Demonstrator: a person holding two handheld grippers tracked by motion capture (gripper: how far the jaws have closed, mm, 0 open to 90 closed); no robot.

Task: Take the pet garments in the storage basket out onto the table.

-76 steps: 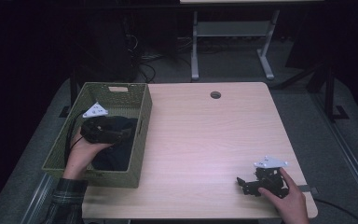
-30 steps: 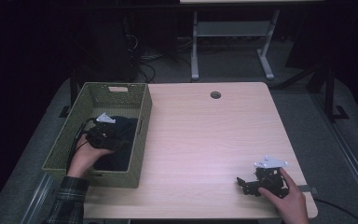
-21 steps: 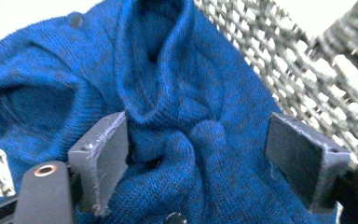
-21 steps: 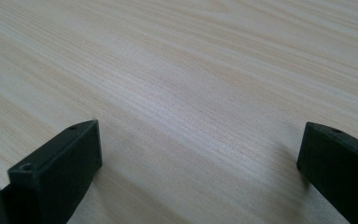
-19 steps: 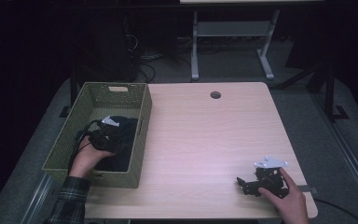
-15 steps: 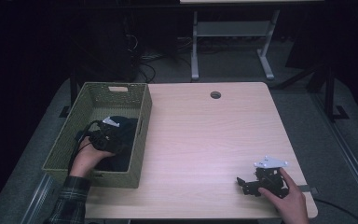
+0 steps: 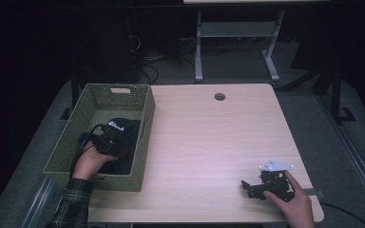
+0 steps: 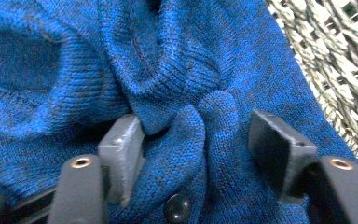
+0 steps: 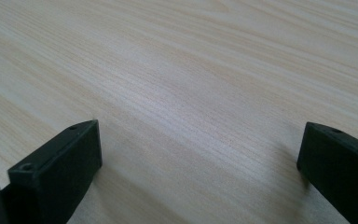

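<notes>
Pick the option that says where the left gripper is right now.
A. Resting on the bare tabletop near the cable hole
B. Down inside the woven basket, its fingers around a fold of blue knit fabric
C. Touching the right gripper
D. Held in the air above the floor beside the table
B: the high view puts the left gripper inside the woven basket, and its own view shows its fingers either side of a bunched fold of blue knit fabric.

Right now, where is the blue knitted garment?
The blue knitted garment lies inside the green woven basket at the table's left side in the high view, with the left gripper open around a fold of it.
</notes>
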